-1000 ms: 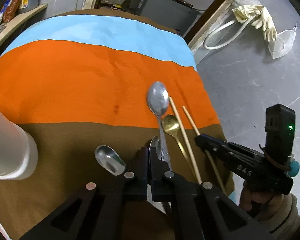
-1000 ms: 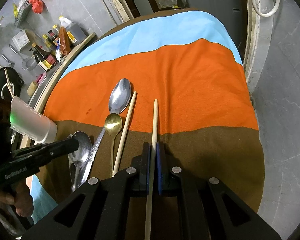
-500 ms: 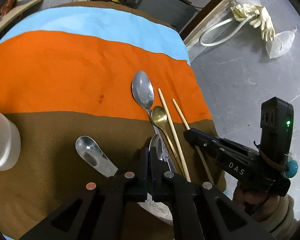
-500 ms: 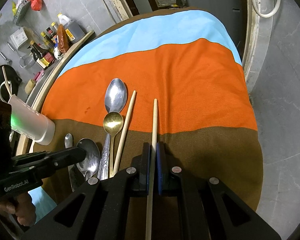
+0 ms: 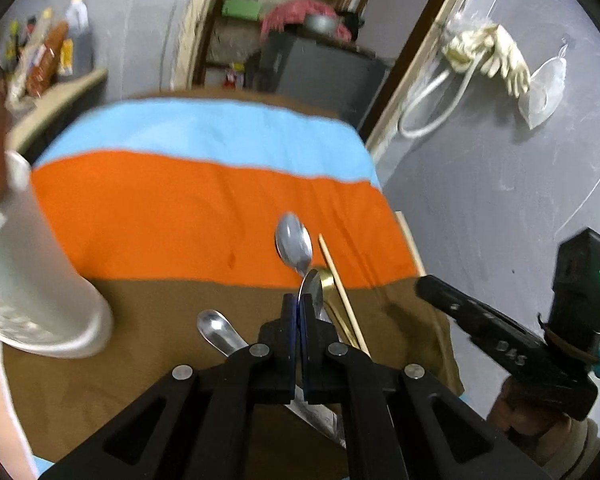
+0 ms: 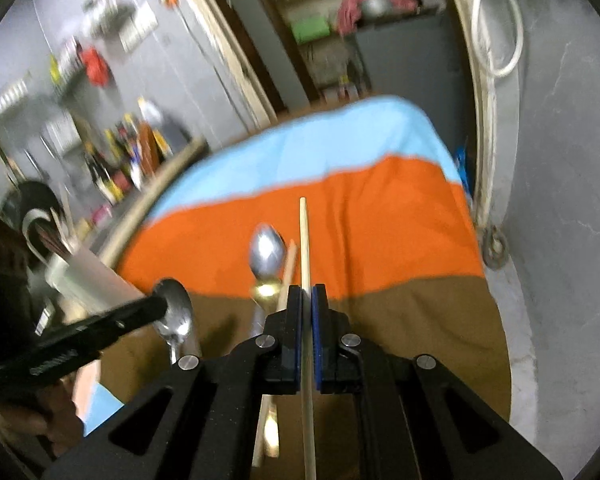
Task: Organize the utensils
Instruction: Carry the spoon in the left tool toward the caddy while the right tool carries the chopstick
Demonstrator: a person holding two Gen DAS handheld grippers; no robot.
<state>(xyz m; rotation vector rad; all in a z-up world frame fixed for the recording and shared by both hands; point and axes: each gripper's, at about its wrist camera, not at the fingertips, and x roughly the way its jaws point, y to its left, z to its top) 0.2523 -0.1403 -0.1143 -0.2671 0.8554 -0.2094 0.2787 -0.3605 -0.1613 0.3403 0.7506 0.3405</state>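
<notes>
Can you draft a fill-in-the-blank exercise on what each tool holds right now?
1. The left tool is shut on a silver ____.
2. The right tool is shut on a wooden ____.
3. The second chopstick lies on the ____.
4. The white cup stands to the ____ of the left tool.

Missing words: spoon; chopstick; cloth; left

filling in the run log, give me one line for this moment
left hand-held gripper: shut on steel spoon | right hand-held gripper: shut on chopstick | on cloth: large spoon, second chopstick | white holder at left
</notes>
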